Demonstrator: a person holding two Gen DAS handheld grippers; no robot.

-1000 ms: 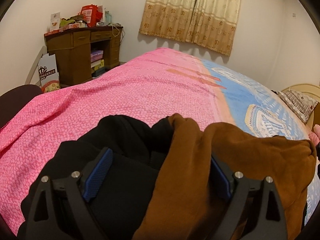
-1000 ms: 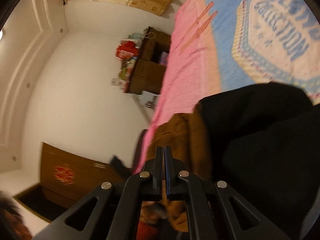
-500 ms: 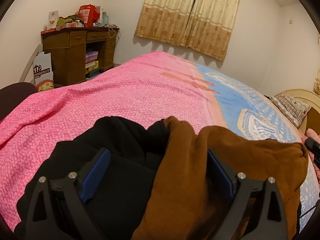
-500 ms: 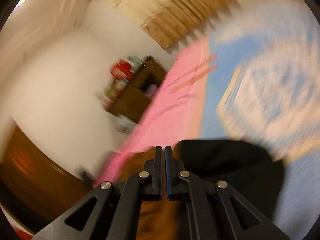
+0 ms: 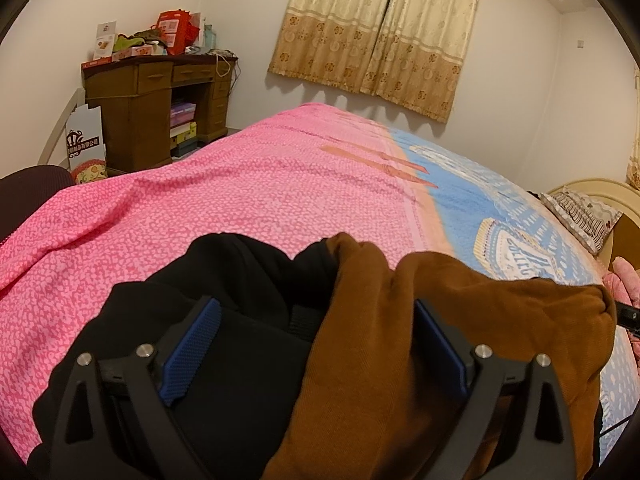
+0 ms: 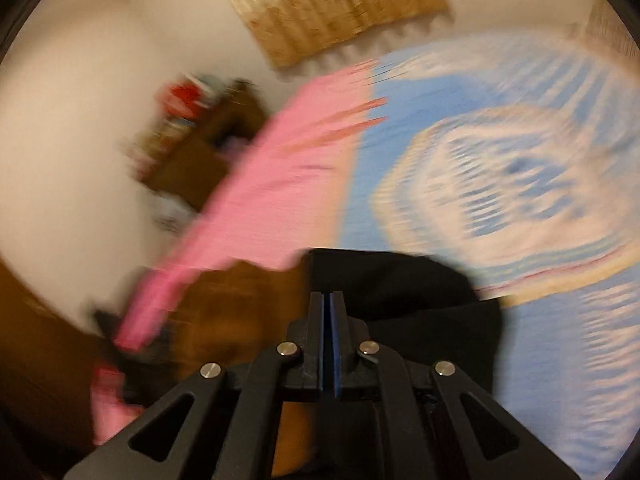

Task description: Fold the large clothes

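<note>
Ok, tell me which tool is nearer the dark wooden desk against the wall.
Left, as far as I can judge. The left tool sits over the clothes on the bed's pink side, facing the desk; the right tool, shut, is over the blue side.

Cluttered wooden desk (image 5: 156, 100), beige curtains (image 5: 380, 28)

Garment (image 5: 460, 320) brown and black; bedspread (image 5: 240, 200) pink-speckled, blue.

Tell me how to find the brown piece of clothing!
Look at the big bed with its pink and blue cover. At its near edge two clothes are bunched together. The brown garment is beside the black garment, on the blue side.
</note>
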